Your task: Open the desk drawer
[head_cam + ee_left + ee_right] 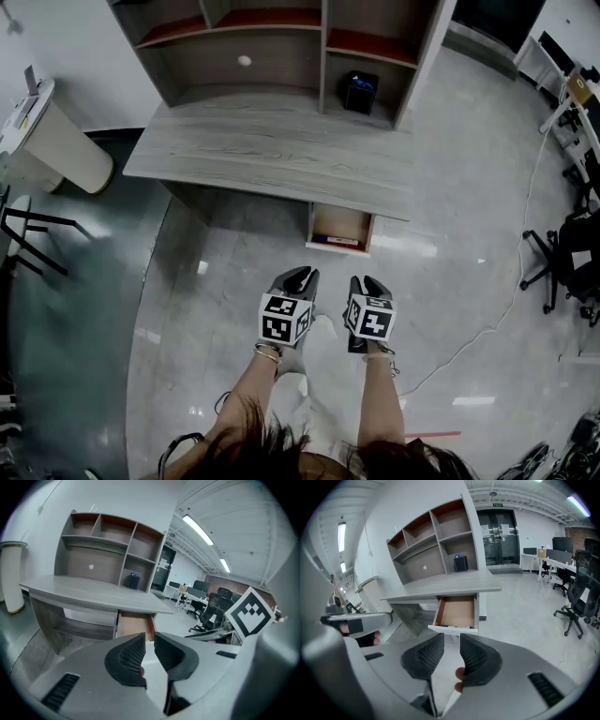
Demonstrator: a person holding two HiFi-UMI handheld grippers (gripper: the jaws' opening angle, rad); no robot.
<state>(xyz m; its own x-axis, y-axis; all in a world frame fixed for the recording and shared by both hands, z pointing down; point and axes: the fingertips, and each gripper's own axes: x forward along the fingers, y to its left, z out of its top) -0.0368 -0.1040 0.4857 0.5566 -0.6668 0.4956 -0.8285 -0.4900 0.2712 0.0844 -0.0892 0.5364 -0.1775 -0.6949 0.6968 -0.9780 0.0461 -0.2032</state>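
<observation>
Drawer: white-fronted wooden drawer (339, 228), frame centre, already out under grey wood-grain counter (262, 150); I judge it light, rigid.
Hold: front lip.
Fingers: left gripper (149, 641), right gripper (451, 644) slightly parted, empty.

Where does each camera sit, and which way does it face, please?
Head view: on the person's head, looking steeply down at the grey wood-grain desk and its open light wooden drawer; forearms, left tool and right tool show.
Left gripper view: on the left tool, facing the desk across its empty, parted jaws; the right tool's marker cube at right.
Right gripper view: on the right tool, facing into the drawer; own parted jaws, a fingertip and the left tool show.
All three share desk and drawer.
</observation>
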